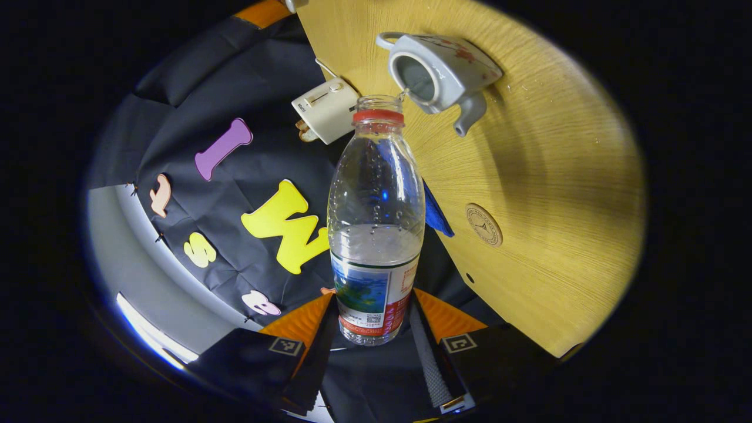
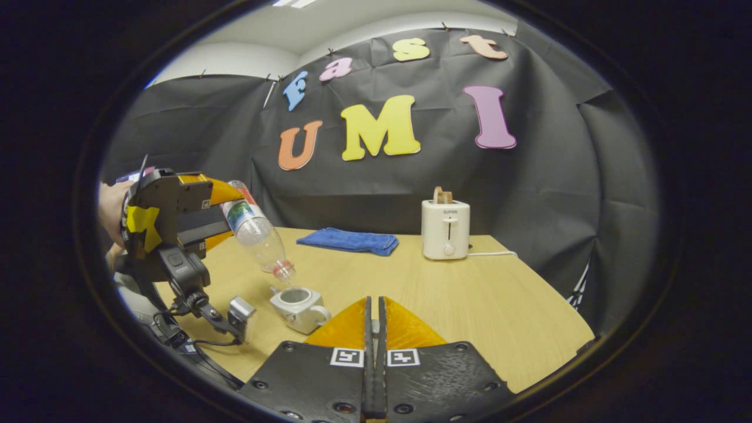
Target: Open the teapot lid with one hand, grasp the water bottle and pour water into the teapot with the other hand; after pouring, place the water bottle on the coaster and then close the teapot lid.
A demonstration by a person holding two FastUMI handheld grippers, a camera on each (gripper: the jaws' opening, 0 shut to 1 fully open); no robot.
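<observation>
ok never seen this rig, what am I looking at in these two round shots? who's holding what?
No robot arm here: a person holds a two-finger gripper in each hand, and a fisheye camera rides on each, looking along its fingers.

Left gripper view: that gripper has its fingers pressed on a water bottle, tipped mouth-first over the open teapot, with a thin stream of water leaving the bottle's mouth.

Right gripper view: its own gripper is shut with nothing seen between its fingers, and it watches the pour from across the wooden table.

Also on the table: a toaster, a blue cloth and a round coaster.
</observation>
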